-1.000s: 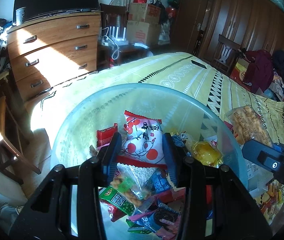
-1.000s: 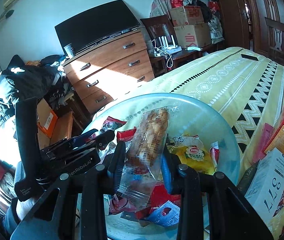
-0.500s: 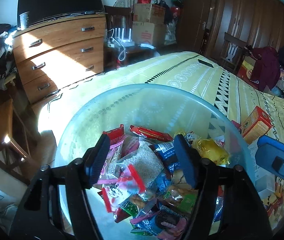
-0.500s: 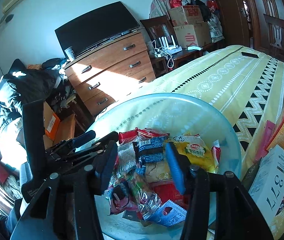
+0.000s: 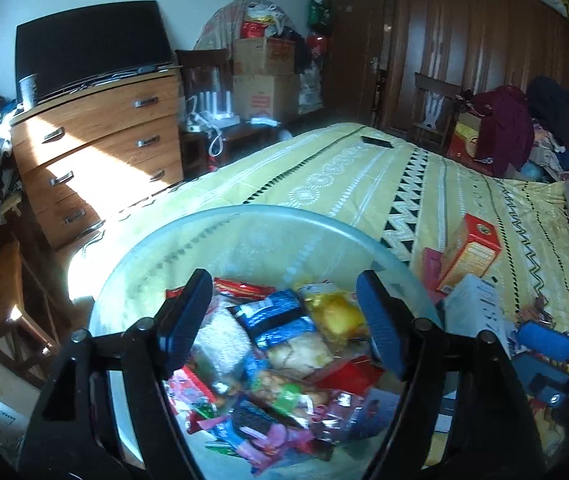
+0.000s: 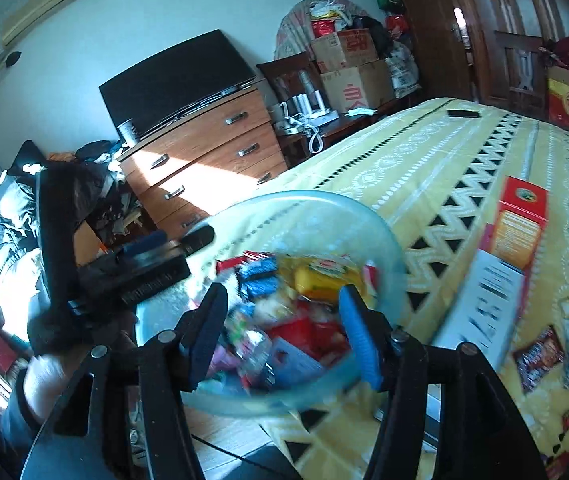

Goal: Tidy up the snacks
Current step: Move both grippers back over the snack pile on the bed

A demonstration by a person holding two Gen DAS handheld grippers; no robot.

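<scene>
1 bowl (image 5: 244, 232) w/ many snack packets (image 5: 280, 316), 2 boxes (image 5: 470, 256), 1 dresser (image 5: 100, 136).

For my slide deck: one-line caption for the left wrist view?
Left gripper, jaws opening and empty, above a clear bowl of snack packets on a yellow bedspread.

A bowl (image 5: 244, 220) is sitting at the near edge of the bed (image 5: 364, 172), with snack packets (image 5: 276, 344) lying piled in it. Two boxes (image 5: 470, 258) are lying on the bed just right of the bowl. A dresser (image 5: 96, 140) is standing behind the bowl to the left, a television (image 5: 88, 44) resting on it.
</scene>
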